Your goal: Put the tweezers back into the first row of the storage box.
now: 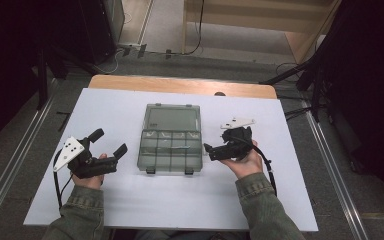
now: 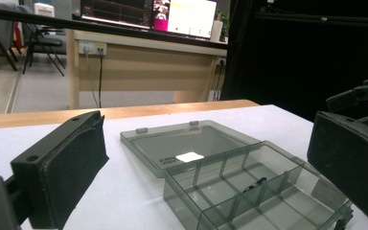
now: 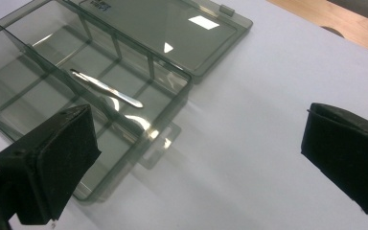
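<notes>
Tweezers lie inside the smoky clear compartment box, slanting across one of its middle cells, at the centre of the high view and toward the upper left of the right gripper view. In the left gripper view they read only as a thin dark sliver low in the lower-right part of the frame. The box lid is folded right back and lies flat on the tabletop above the tray, so the cells are open from above and nothing blocks a reach down into them. The two latch tabs sit on the box's lower edge in the high view, facing the person, which suits a box opened from that side.

Just right of the box, the right tongs point leftward at its wall, close beside it but not touching as far as I can tell. Their jaws stand wide apart and hold nothing; the right gripper view shows bare tabletop between the two black pads. That placement looks like a line-up for reaching over the wall to the tweezers.

At the lower left of the high view, the left tongs rest a little apart from the box, also spread wide and empty. They seem held back, perhaps ready to steady the box, though that is only a guess.
</notes>
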`<state>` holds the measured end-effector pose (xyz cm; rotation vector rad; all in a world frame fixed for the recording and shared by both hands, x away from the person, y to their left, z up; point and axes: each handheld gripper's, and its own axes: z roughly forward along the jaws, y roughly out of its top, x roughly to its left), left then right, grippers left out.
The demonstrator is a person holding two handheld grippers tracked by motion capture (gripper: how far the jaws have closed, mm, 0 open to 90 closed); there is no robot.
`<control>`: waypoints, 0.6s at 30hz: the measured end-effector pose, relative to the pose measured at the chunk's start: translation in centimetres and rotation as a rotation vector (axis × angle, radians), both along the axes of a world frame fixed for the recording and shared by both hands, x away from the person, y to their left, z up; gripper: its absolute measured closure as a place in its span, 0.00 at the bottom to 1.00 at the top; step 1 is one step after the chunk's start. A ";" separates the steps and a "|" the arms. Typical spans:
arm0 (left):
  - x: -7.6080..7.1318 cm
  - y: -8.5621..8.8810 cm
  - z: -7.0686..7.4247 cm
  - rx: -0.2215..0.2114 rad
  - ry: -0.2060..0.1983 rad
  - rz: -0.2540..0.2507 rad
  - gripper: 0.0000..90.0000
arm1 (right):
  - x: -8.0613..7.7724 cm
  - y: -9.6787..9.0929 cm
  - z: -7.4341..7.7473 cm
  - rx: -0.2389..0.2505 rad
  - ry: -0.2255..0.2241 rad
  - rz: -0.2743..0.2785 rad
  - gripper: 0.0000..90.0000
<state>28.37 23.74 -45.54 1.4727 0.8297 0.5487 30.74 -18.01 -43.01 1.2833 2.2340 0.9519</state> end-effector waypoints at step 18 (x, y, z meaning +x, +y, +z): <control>-0.1 0.0 0.0 0.001 0.001 0.002 0.00 | -4.1 -3.7 -2.1 0.096 -0.040 -0.075 0.00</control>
